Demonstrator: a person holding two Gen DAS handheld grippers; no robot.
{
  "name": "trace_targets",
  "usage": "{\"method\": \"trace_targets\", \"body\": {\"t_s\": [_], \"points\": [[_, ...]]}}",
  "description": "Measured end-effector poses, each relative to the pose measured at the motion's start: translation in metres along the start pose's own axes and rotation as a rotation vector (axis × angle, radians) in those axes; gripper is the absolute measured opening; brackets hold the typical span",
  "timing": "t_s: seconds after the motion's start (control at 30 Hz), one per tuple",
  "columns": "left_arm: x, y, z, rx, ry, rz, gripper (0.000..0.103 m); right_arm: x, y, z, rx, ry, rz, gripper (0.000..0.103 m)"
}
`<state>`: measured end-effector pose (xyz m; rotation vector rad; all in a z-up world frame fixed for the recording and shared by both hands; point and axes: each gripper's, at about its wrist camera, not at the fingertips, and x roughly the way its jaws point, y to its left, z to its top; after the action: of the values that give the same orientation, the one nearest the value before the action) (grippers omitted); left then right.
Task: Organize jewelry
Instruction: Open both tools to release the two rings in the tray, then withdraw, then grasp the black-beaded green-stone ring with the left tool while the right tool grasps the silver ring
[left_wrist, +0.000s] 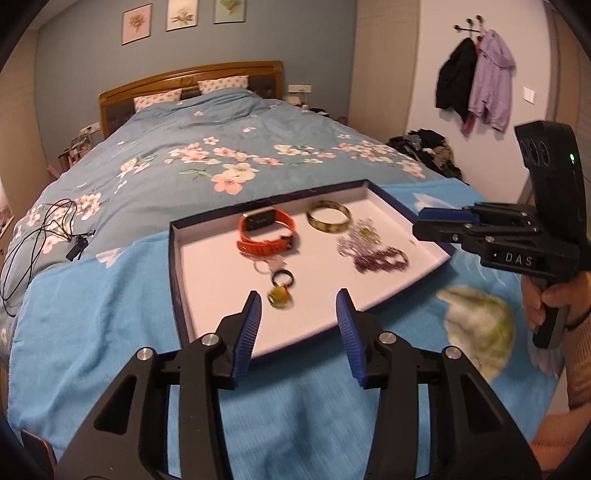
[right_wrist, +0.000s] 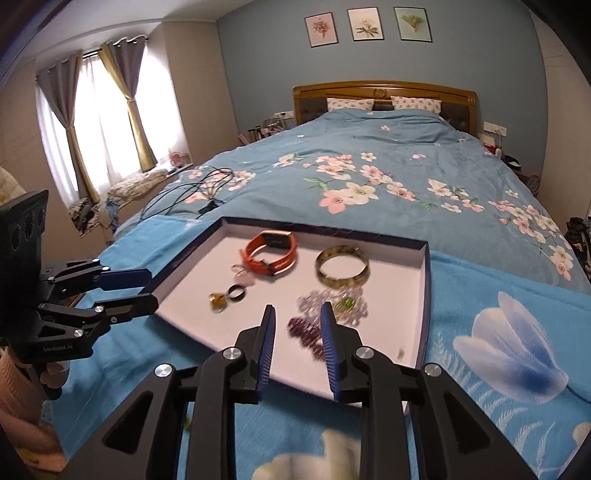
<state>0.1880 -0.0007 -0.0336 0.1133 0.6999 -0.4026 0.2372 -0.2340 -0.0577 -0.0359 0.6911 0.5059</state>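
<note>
Purple bead chain (right_wrist: 308, 332) lies in the tray (right_wrist: 421, 295) on the bed, near right corner: light, limp, snag-prone, best pinched at a bunched section. Right gripper (right_wrist: 297, 328) and left gripper (left_wrist: 299, 310) are seen open, holding nothing.

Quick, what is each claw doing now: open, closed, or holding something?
Left claw: open, holding nothing.
Right claw: open, holding nothing.

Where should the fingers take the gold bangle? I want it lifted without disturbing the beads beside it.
Grip the gold bangle across its far rim, one finger inside the ring and one outside, coming from above. It lies flat in the tray, so its sides offer little, and the pale bead cluster crowds its near edge.
</note>
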Motion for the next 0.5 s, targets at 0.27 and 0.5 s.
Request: {"method": "trace_targets", "body": {"t_s": [0.27, 0.5], "points": [[-0.015, -0.031, -0.034, 0.086, 0.035, -0.072, 0.049, -0.028, 0.012, -0.047, -0.039, 0.084, 0.052, 0.029], [-0.006, -0.052, -0.054, 0.106, 0.085, -0.130, 0.051, -0.037, 0.025, -0.096, -0.070, 0.192, 0.072, 0.033]]}}
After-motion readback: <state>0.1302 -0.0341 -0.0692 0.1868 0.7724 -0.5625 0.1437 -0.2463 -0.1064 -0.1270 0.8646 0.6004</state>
